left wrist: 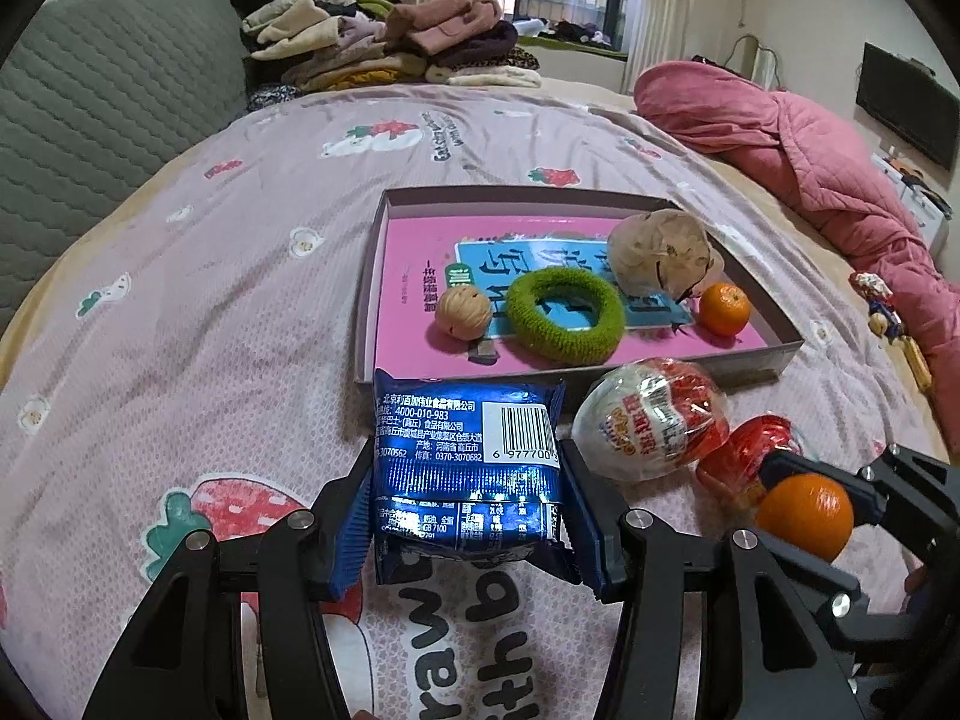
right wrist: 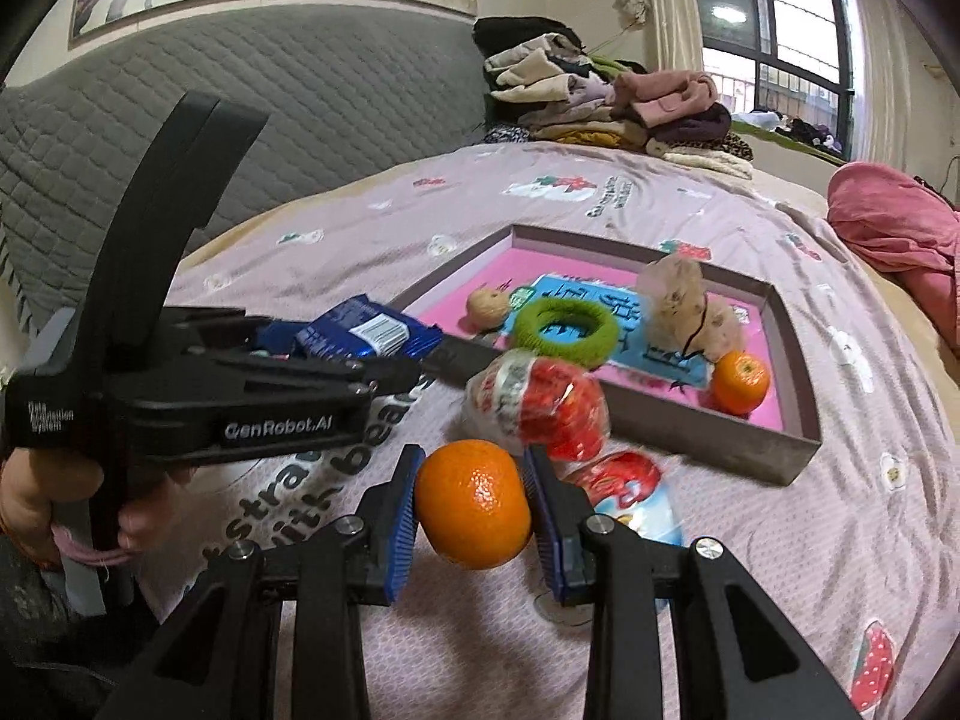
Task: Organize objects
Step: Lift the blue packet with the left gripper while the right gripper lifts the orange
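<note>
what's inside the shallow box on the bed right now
In the box: a pink book lining the bottom, a walnut, a green ring, a crumpled bag and a tangerine. Anything beneath the book is hidden.

The bed [left wrist: 210, 252] is viewed closely and obliquely downward from both wrist cameras, left and right side by side; the far shallow box [left wrist: 786, 354] is shared by both views

The wrapped egg [right wrist: 534, 405] blocks the tray's [right wrist: 798, 360] near wall; its far-left corner seems free.
</note>
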